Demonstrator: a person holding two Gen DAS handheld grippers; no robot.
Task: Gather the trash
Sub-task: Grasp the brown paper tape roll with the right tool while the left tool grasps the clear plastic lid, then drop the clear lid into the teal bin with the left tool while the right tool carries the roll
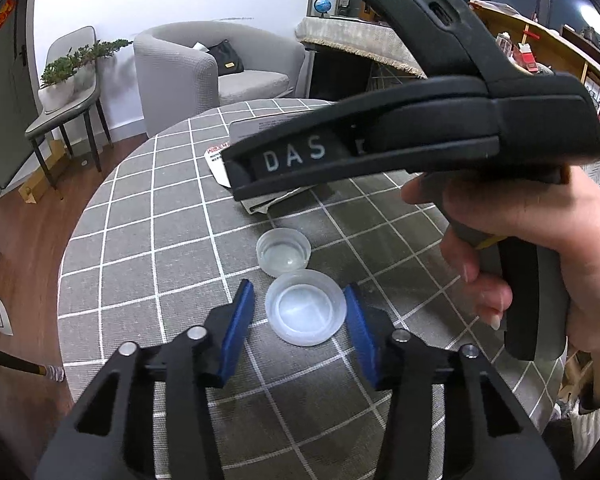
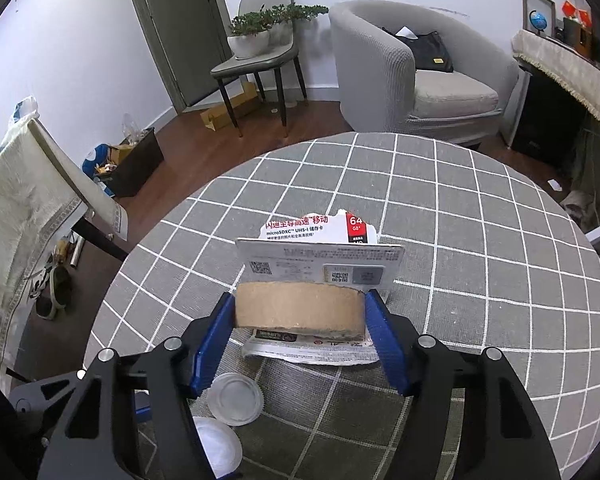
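My left gripper is open, its blue pads on either side of a translucent plastic cap on the checked tablecloth; the right pad is at the cap's rim, the left pad apart. A second cap lies just beyond. My right gripper is shut on a brown cardboard tape core above torn microSD card packaging. Both caps show in the right wrist view, one cap nearer the packaging, the other cap lower. The right gripper body crosses the left wrist view above the packaging.
A grey armchair with a black bag, a chair with potted plants, and a covered side table stand beyond the round table. A dark bin with trash sits on the wood floor at left.
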